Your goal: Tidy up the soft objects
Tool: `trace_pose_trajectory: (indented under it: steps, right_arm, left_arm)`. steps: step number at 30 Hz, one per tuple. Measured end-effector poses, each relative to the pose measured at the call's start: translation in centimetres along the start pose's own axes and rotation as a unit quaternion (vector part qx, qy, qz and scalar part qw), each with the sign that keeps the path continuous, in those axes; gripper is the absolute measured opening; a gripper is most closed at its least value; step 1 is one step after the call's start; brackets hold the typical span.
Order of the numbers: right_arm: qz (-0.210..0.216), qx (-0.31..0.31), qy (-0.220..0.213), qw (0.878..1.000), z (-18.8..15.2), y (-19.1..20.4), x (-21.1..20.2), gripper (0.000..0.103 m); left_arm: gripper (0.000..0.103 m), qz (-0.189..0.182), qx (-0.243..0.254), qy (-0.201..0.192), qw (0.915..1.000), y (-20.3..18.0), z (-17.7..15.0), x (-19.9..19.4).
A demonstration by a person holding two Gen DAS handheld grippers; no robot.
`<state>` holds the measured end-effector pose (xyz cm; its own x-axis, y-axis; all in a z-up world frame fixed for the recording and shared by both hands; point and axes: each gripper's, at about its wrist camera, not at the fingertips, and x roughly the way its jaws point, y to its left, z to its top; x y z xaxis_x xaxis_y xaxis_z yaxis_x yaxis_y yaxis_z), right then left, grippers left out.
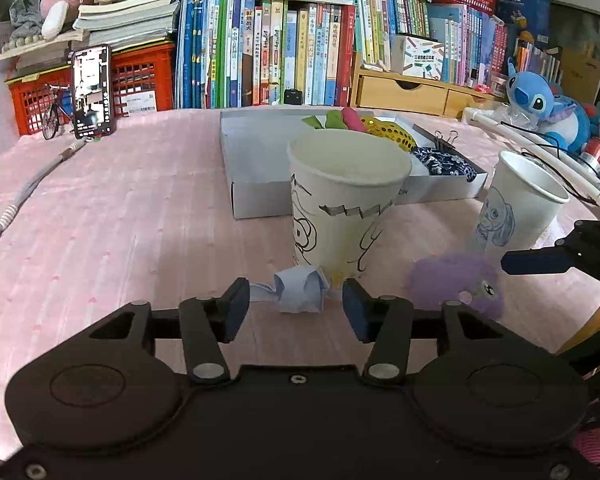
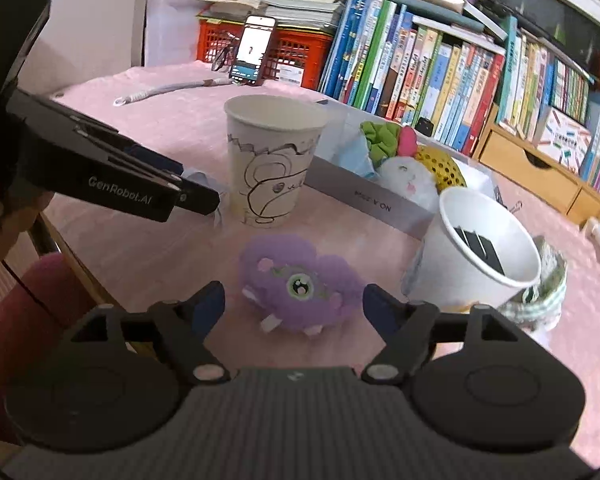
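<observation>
We see a pink cloth over the counter [image 1: 120, 220], with packed bookshelves [image 1: 280, 48] and a red crate [image 1: 140, 76] along the top of the frame. Our left gripper [image 1: 296, 308] has its fingers apart around a pale blue cloth bundle [image 1: 300, 294] at lower centre, before a paper cup [image 1: 344, 200]. Our right gripper [image 2: 294, 304] spreads its fingers around a purple plush [image 2: 296, 280], lower centre.

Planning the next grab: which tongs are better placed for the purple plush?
Right: the right tongs are open, straddling the purple plush; the left tongs frame the blue cloth.
</observation>
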<state>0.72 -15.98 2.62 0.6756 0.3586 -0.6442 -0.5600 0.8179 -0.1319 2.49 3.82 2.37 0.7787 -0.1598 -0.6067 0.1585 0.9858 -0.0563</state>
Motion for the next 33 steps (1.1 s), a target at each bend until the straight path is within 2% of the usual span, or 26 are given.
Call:
trace_pose_trajectory:
  steps: [8,17,33]
  right_arm:
    - [0.027,0.050,-0.009,0.998,-0.5,-1.5,0.3,0.094]
    - [0.064,0.089,0.007,0.994,-0.3,-2.4,2.2,0.097]
    - [0.040,0.146,-0.020,0.988,-0.7,-2.2,3.1,0.097]
  left_arm:
    - [0.064,0.010,-0.004,-0.002,0.9999,0.1,-0.2,0.2]
    - [0.064,0.007,-0.015,0.009,0.9998,0.2,-0.3,1.4]
    - [0.064,0.011,-0.012,0.011,0.9998,-0.1,-0.6,2.2]
